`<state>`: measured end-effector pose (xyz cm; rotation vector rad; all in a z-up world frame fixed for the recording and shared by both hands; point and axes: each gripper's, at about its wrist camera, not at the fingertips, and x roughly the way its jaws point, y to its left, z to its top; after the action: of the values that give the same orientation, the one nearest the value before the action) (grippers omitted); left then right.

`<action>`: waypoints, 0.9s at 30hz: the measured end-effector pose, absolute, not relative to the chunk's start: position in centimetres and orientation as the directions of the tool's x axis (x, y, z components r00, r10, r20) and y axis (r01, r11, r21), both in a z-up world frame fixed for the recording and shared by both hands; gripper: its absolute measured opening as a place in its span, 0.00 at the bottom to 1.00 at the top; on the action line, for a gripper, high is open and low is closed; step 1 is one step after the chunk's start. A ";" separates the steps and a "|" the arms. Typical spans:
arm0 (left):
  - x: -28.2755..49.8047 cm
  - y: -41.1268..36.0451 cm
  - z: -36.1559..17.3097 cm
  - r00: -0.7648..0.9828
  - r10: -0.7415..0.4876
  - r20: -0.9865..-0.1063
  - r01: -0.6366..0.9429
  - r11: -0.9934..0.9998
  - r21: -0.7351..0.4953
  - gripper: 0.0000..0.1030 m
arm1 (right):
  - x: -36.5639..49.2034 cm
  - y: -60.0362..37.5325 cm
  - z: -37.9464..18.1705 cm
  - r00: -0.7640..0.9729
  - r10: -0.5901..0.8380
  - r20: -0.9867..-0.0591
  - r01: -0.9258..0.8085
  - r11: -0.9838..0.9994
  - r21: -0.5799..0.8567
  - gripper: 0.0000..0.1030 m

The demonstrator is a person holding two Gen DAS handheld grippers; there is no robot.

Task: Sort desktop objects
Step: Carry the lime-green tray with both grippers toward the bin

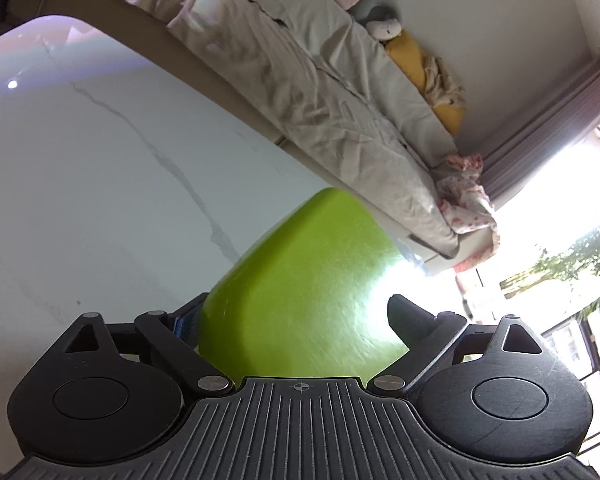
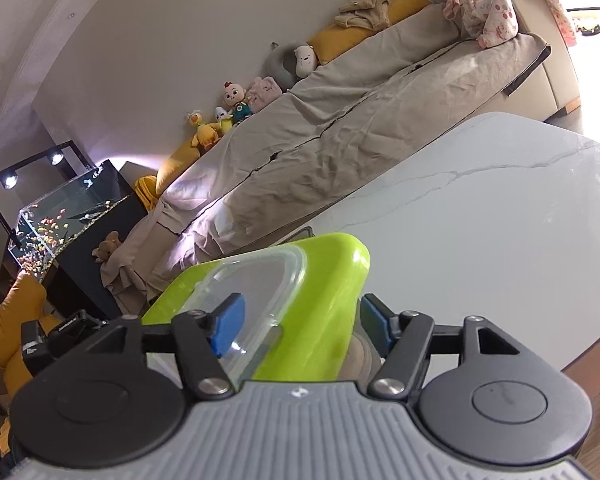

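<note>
Green plastic box (image 2: 300,304) w/ clear lid: light, stiff, slick. Right gripper (image 2: 296,328) straddles its rim, grip unclear; left gripper (image 1: 296,320) wide around it, above marble table (image 1: 100,184); take by rim.

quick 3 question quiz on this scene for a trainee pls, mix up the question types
1. Multiple choice: what sits between the fingers of the left hand-held gripper?
A. a green container
B. a red mug
C. a book

2. True or false: a fish tank shows in the right wrist view.

3. Short answer: what colour are the pads of the right hand-held gripper?

Key: 1 A; 2 true; 3 blue
</note>
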<state>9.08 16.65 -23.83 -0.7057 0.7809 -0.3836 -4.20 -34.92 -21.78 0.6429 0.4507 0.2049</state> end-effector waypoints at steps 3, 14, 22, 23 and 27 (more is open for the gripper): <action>6.3 16.2 -24.3 0.620 -0.611 -0.492 0.092 0.679 -0.728 0.97 | -4.6 -35.7 -22.9 0.857 0.380 -0.348 -0.040 0.723 0.690 0.75; 6.8 12.3 -27.1 0.517 -0.671 -0.531 0.117 0.670 -0.733 0.99 | -2.7 -36.6 -27.7 0.823 0.494 -0.280 0.000 0.493 0.870 0.74; 9.1 11.8 -26.9 0.535 -0.641 -0.551 0.108 0.699 -0.707 1.00 | -0.2 -34.9 -26.4 0.841 0.451 -0.297 -0.059 0.624 0.779 0.65; 9.4 11.8 -26.9 0.540 -0.636 -0.552 0.103 0.700 -0.706 1.00 | 0.2 -34.7 -26.3 0.841 0.451 -0.298 -0.061 0.627 0.777 0.65; 11.0 11.9 -26.8 0.556 -0.611 -0.563 0.071 0.710 -0.700 1.00 | 2.1 -33.6 -26.0 0.845 0.443 -0.300 -0.070 0.648 0.758 0.63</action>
<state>11.01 11.87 -26.76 -0.6790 0.8999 -0.4408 2.06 -33.63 -26.02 0.8201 0.4942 0.3052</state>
